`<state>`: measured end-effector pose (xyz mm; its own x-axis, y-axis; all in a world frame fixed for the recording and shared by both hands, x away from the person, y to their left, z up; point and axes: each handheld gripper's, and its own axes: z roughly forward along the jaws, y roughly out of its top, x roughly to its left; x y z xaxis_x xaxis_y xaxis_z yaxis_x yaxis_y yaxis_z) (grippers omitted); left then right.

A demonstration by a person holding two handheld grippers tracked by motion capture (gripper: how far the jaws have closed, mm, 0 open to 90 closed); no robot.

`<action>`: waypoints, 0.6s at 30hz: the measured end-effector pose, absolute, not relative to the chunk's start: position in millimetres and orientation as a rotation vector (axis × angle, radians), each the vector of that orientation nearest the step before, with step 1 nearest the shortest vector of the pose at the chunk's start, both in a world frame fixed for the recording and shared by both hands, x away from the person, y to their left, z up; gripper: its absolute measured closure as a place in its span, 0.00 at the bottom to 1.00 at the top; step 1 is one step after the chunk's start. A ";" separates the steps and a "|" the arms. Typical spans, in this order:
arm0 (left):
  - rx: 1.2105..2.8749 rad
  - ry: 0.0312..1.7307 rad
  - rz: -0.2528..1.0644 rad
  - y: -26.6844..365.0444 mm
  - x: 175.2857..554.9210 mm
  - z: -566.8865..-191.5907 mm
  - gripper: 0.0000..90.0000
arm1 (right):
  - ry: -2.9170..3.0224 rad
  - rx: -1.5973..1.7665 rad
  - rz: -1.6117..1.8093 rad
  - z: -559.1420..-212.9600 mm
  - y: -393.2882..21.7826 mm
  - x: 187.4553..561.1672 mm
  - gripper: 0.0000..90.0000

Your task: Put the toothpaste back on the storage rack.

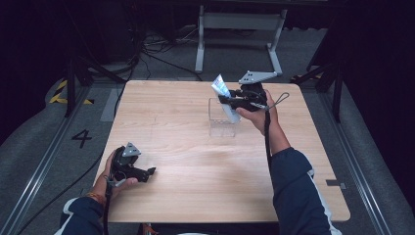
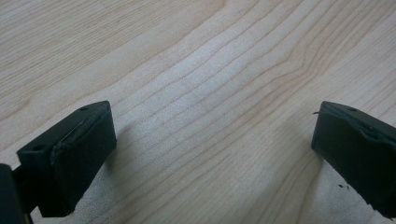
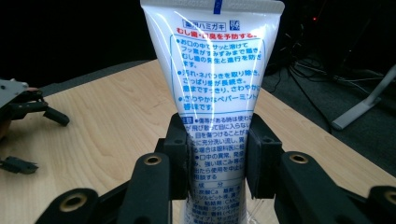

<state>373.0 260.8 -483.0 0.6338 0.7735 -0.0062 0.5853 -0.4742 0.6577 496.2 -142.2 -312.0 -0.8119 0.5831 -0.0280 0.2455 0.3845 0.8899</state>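
Item: white toothpaste tube (image 3: 212,88), printed in blue and red Japanese text, flat crimped end away from the camera in the right gripper view. It is clamped across its lower body between the two black jaws of the right hand-held gripper (image 3: 217,156), the pads pressing on both sides of the tube. In the high view the tube (image 1: 224,95) is held tilted, its upper end leaning left and away from the person, its lower part at the top of a clear plastic holder (image 1: 221,120) that stands on the worktop (image 1: 195,161) right of centre; whether the tube's lower end is inside the holder or just above it cannot be told. The right hand-held gripper (image 1: 230,102) is held level in the person's right hand (image 1: 262,115), with a grey three-cornered plate (image 1: 257,77) on top and a black cable trailing down along the dark blue sleeve (image 1: 296,191). Left hand-held gripper (image 1: 149,171): near the front left edge of the worktop, well apart from tube and holder, in the person's left hand (image 1: 115,178). In the left gripper view its jaws stand wide apart with nothing between them, over bare light wood grain (image 2: 210,93). Surround: grey floor (image 1: 44,147) with a painted number four, metal frame legs (image 1: 240,29) beyond the worktop.
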 end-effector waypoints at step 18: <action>2.219 1.055 0.393 260.8 373.2 -483.3 0.00 | 2.272 0.805 1.415 -336.4 -145.2 519.8 0.74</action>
<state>373.2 260.8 -483.3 0.6329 0.7742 -0.0048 0.5823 -0.4719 0.6620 519.8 -145.2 -336.4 -0.7797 0.6262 0.0069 0.2825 0.3418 0.8963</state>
